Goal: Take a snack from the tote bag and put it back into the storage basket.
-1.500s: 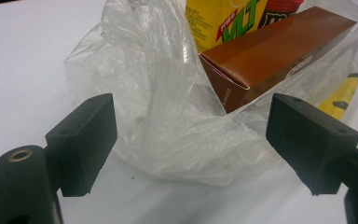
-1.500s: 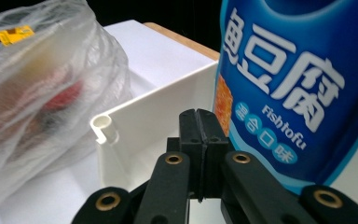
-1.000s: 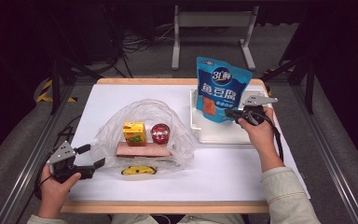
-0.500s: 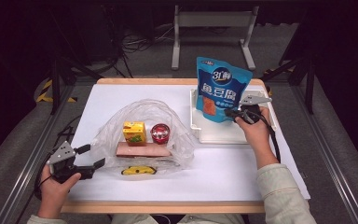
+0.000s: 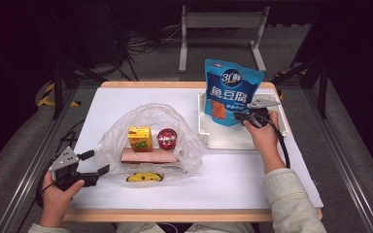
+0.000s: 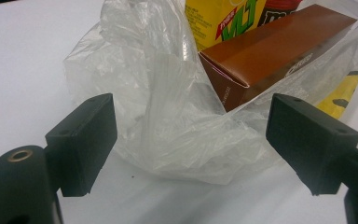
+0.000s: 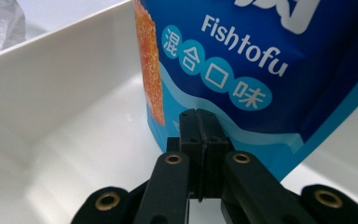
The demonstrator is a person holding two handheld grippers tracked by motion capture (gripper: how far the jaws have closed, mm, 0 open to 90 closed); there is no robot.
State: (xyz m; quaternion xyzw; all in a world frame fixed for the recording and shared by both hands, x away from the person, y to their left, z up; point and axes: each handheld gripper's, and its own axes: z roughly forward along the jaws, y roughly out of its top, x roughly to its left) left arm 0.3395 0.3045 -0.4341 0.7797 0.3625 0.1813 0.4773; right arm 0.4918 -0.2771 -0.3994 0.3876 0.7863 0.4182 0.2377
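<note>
1. Right hand-held gripper (image 5: 239, 115): jaws pressed together at the lower edge of the blue foil Fishtofu snack pouch (image 5: 230, 92); whether foil is pinched between them I cannot tell.
2. Pouch stands upright in the white plastic tray (image 5: 233, 141), far right of the white desk (image 5: 233, 177).
3. Left hand-held gripper (image 5: 96, 162): jaws apart, just beside the clear crumpled plastic bag (image 5: 150, 116) (brown carton (image 6: 279, 51) inside).

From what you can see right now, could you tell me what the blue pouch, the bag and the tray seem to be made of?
The blue pouch looks like glossy printed plastic film: it shines and creases. The bag is thin, clear, crinkled plastic; the brown box, seemingly matte cardboard, shows through it. The white tray appears to be smooth, rigid plastic with a faint sheen, though that is less certain.
</note>
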